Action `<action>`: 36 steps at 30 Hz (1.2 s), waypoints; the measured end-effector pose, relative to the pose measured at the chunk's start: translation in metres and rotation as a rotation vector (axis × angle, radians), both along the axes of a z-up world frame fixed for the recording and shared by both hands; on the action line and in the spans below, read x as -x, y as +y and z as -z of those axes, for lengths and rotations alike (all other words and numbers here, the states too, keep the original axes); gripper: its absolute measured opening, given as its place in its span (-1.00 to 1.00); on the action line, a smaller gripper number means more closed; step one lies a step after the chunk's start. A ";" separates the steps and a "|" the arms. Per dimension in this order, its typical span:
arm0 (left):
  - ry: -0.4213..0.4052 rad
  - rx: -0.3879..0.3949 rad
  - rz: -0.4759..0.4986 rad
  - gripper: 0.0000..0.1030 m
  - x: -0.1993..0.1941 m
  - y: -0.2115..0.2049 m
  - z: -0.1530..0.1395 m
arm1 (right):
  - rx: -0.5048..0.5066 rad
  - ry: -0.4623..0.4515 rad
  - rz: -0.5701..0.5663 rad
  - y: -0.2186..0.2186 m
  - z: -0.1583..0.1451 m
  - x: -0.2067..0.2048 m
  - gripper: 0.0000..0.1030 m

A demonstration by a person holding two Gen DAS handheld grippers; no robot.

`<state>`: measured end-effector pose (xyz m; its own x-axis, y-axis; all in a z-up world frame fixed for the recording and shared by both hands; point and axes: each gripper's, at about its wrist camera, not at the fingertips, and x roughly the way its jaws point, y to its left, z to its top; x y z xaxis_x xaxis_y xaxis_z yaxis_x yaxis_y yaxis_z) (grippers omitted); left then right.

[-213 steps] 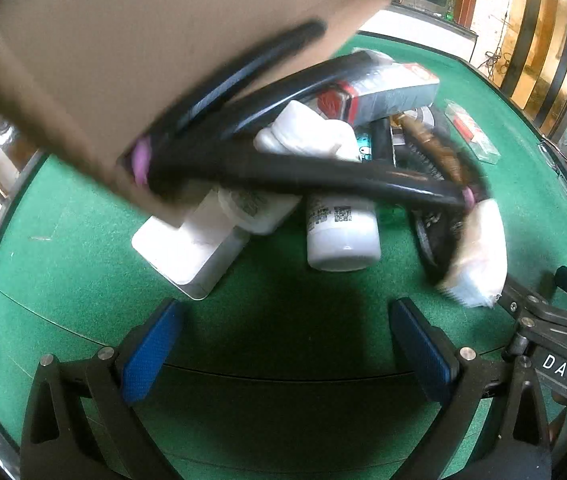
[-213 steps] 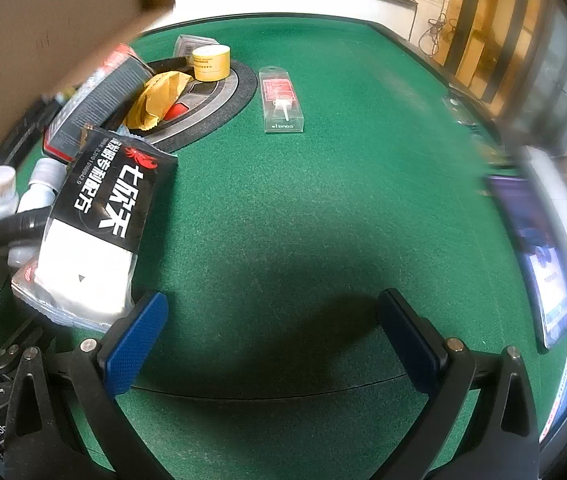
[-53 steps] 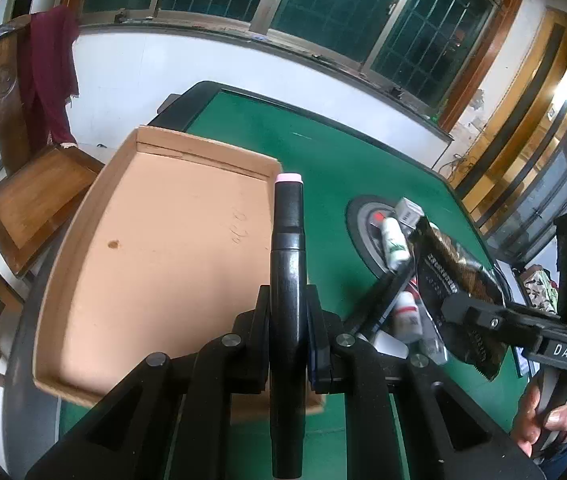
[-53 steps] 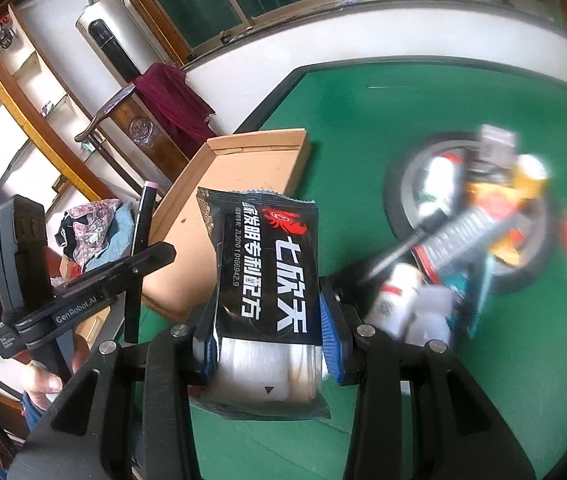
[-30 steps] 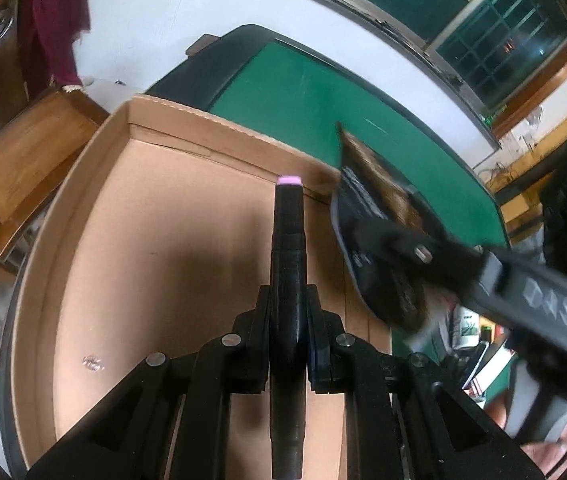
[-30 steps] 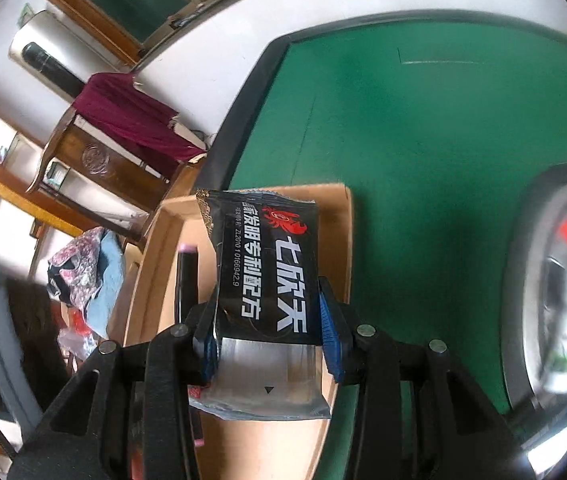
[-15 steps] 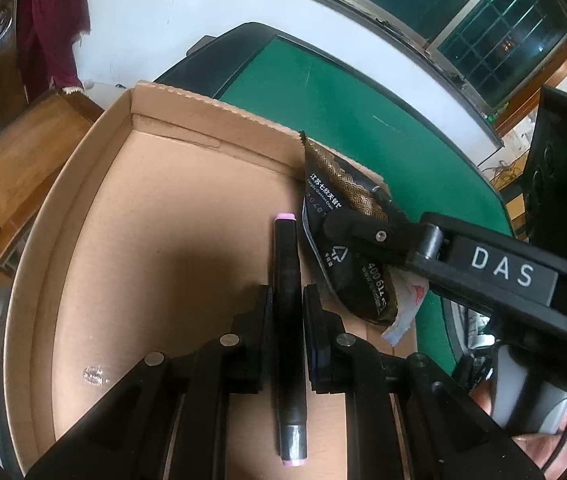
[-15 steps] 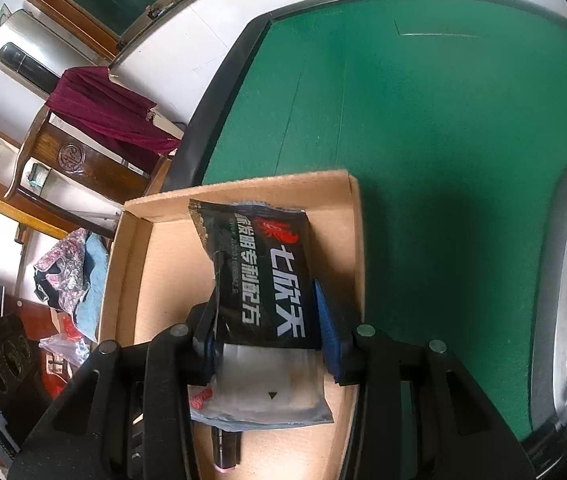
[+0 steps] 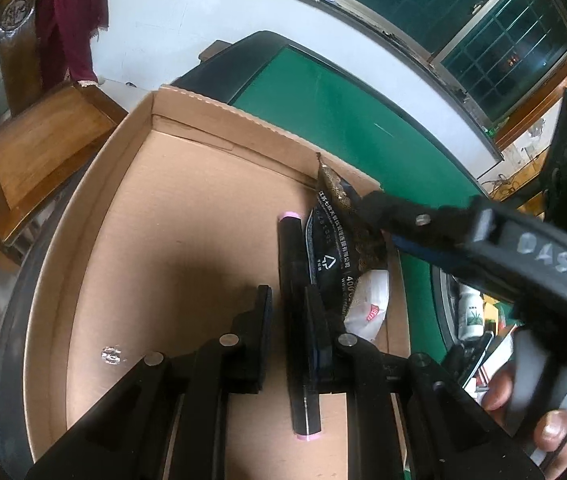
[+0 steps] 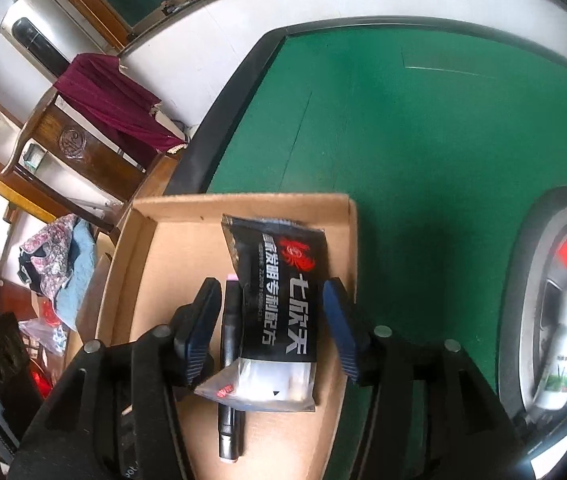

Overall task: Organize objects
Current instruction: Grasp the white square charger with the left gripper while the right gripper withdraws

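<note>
Pouch (image 10: pixel 279 312) partly hides marker (image 10: pixel 231 320) | left jaws slightly parted | right jaws opening around pouch

So there's a shallow cardboard box (image 10: pixel 353 240) sitting on the green felt, and two things are in it. A black marker (image 9: pixel 297 300) with pink end caps lies flat on the box floor, lengthwise. Right beside it, touching and partly over it, is a black snack packet (image 10: pixel 283 300) with red and white print and a clear bottom end, near the box's right wall.
</note>
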<state>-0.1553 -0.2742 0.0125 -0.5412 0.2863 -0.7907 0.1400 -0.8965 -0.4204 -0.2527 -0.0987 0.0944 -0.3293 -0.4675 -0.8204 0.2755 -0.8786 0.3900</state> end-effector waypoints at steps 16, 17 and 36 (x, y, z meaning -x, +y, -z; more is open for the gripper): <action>0.185 0.087 0.053 -0.74 -0.066 0.038 -0.052 | 0.136 0.148 -0.061 0.136 -0.046 -0.103 0.01; 0.201 0.088 0.077 -0.74 -0.070 0.044 -0.057 | 0.143 0.156 -0.055 0.149 -0.046 -0.107 0.01; 0.178 0.224 0.379 -0.20 -0.135 0.193 -0.039 | 0.140 0.227 0.123 0.290 -0.006 -0.144 0.10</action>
<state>-0.0204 -0.0813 0.0515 -0.5643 0.3227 -0.7599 -0.2713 -0.9418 -0.1985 -0.1082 0.1916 0.1000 -0.5583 -0.5157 -0.6499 0.2639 -0.8531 0.4501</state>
